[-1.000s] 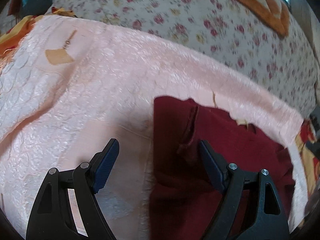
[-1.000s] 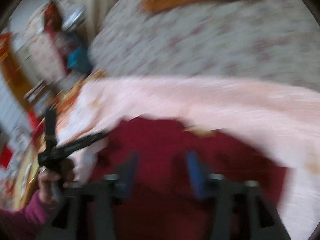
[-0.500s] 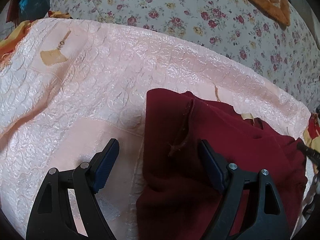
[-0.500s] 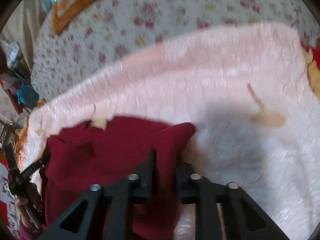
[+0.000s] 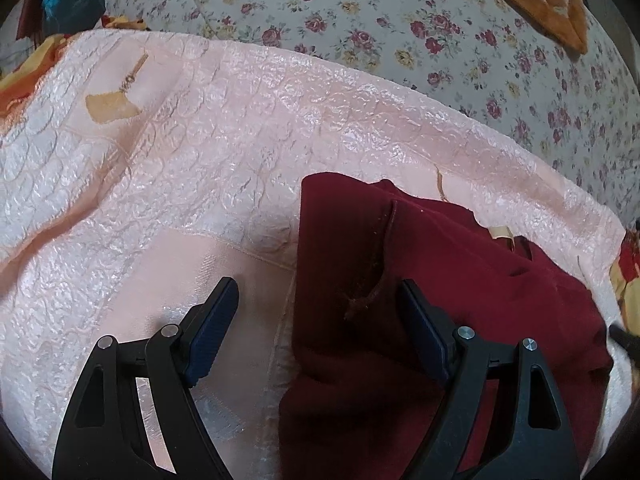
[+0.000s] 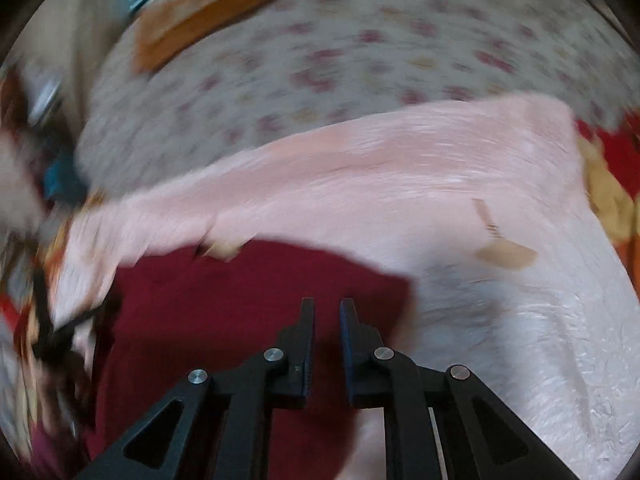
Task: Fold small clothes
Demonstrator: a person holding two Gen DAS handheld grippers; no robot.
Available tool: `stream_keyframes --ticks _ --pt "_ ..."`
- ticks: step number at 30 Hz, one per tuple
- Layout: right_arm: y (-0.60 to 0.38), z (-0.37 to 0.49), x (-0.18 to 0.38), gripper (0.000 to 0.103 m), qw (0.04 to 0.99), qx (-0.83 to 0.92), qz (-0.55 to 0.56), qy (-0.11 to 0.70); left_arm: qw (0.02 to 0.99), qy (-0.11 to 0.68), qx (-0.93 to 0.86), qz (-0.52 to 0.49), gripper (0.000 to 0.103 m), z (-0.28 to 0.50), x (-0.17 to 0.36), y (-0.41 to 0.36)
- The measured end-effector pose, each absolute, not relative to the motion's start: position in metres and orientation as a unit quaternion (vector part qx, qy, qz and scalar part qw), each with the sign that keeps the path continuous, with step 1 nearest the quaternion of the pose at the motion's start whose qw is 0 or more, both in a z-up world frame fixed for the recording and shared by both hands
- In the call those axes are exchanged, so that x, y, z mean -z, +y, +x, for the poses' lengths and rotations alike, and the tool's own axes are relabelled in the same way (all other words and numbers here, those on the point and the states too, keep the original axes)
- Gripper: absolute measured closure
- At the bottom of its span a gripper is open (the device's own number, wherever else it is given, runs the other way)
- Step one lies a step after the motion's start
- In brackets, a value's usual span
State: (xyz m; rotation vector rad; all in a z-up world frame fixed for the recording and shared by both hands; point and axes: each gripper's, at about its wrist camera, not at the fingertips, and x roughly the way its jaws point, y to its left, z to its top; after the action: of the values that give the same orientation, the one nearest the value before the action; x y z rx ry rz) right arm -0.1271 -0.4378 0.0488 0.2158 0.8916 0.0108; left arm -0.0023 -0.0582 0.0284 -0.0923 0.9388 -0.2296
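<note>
A dark red garment (image 5: 440, 280) lies rumpled and partly folded on the pink textured cloth (image 5: 240, 140).

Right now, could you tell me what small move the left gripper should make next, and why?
Probably ease the left gripper down and shut it on the garment edge: its jaws stand wide open, straddling that edge on the pink cloth, holding nothing.

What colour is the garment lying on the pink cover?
Dark maroon red, plain with no print. The garment shows sharpest in the left wrist view.
</note>
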Motion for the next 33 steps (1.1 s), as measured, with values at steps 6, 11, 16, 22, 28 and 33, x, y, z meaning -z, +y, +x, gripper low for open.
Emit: stream_keyframes --ticks 6,11,16,22,28,33 --pt "-0.409 -0.146 -0.016 0.092 0.867 0.005 0.024 0.497 0.891 0.439 0.11 -0.026 0.021 -0.011 -0.033 -0.057" --pt "-0.417 -0.163 -0.038 0.091 0.875 0.003 0.055 0.481 0.891 0.44 0.107 -0.032 0.021 -0.012 -0.034 -0.057" --pt "-0.401 -0.148 -0.055 0.065 0.895 -0.019 0.083 0.437 0.892 0.439 0.101 -0.033 0.021 -0.012 -0.034 -0.056" --pt "-0.351 -0.066 -0.026 0.065 0.88 -0.039 0.065 0.469 0.891 0.443 0.099 -0.029 0.021 -0.01 -0.031 -0.057" --pt "-0.333 -0.022 0.0 0.065 0.874 -0.012 0.008 0.486 0.889 0.445 0.099 -0.037 0.021 -0.007 -0.031 -0.053" --pt "-0.347 -0.053 -0.016 0.065 0.877 -0.022 0.054 0.477 0.889 0.447 0.097 -0.038 0.021 -0.008 -0.032 -0.051"
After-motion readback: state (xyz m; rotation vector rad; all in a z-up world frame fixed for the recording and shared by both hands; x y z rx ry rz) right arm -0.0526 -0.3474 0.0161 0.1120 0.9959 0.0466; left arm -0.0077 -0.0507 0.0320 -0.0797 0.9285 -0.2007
